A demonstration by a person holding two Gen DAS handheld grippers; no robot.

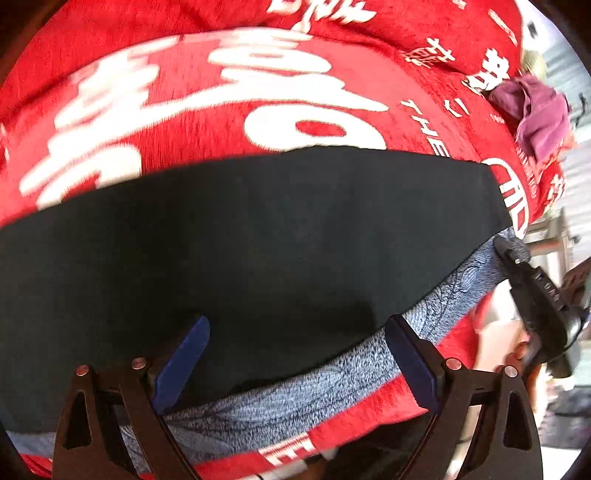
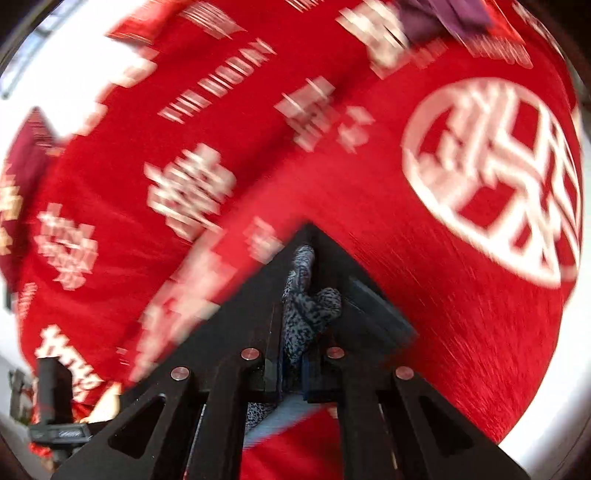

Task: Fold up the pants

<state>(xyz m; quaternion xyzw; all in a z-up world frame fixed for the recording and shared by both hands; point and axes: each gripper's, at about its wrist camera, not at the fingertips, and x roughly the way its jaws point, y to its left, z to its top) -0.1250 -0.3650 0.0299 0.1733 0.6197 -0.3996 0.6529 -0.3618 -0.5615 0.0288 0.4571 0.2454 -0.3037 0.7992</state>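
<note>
Two blue-padded fingers (image 1: 183,363) of the left gripper (image 1: 295,354) stand spread wide, and between them lies the near edge of the pants (image 1: 258,236), with nothing pinched. From this camera the pants show as a broad dark panel with a blue-grey heathered band (image 1: 332,373) running along its near side, from low on the left up to the right. Their long axis lies across the view, roughly left to right, and rises toward the right.

At the far right end of that band the right gripper (image 1: 506,247) bites on the fabric corner. In its own camera the right gripper (image 2: 308,314) has its jaws pressed together on a bunched fold of the speckled grey-blue band (image 2: 310,310), which stands up between the black fingers (image 2: 373,306) and trails down beneath them. That view is badly smeared by motion, so finer detail of the grip cannot be made out.

Under everything is a red cloth (image 1: 221,92) printed with large white characters and lettering; the pants rest flat on it, and it fills most of both views (image 2: 369,192). A crumpled purple garment (image 1: 535,114) sits on the red cloth well apart from the pants, toward the far right edge, and shows again at the top of the right wrist view (image 2: 443,14). No bin, basket or other container is visible in either view.
</note>
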